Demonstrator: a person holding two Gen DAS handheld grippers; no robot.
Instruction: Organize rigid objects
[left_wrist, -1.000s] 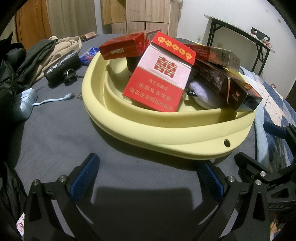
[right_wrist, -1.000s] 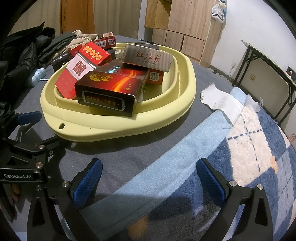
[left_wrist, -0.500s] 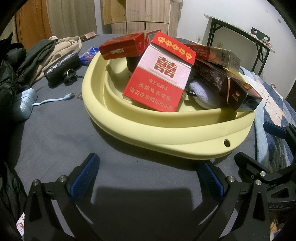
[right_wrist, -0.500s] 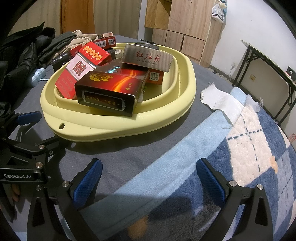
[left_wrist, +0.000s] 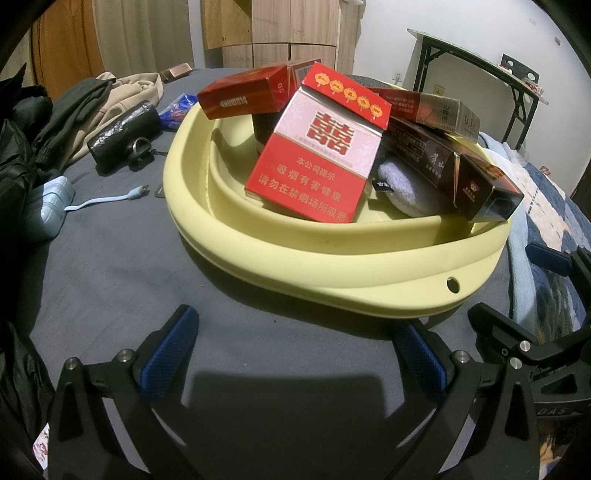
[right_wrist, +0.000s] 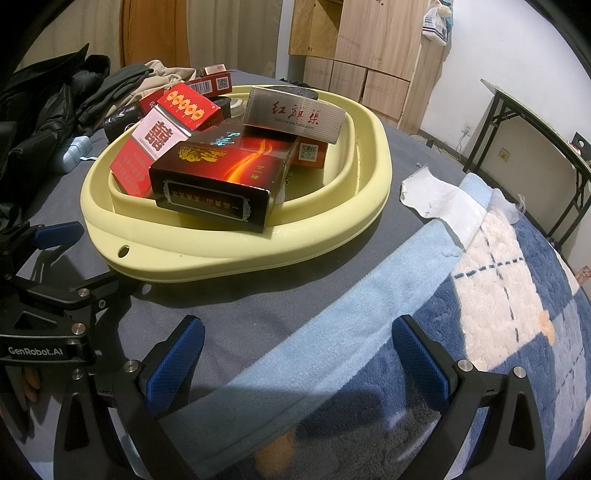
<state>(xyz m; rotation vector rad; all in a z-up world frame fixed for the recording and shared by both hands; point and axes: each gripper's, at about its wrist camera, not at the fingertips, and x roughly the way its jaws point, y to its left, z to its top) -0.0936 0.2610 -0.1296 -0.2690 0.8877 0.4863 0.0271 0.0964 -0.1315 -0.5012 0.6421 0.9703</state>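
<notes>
Pale yellow oval plastic basin (left_wrist: 332, 266) at twelve o'clock from both grippers, resting on grey bedcover (left_wrist: 122, 258). Heaped inside: red-and-white carton with gold lanterns (left_wrist: 317, 155) leaning upright, dark glossy flame-printed carton (right_wrist: 221, 177) jutting over the rim at six o'clock, silver carton with red script (right_wrist: 295, 116) on top. Grey-white soft pad (left_wrist: 406, 188) half buried beneath cartons; basin floor mostly hidden. Left gripper (left_wrist: 295, 350) spread wide, empty. Right gripper (right_wrist: 295, 354) likewise wide, empty, over blue checked fleece blanket (right_wrist: 498, 314). Black bundle (left_wrist: 122, 136) at ten o'clock, hard to identify.
</notes>
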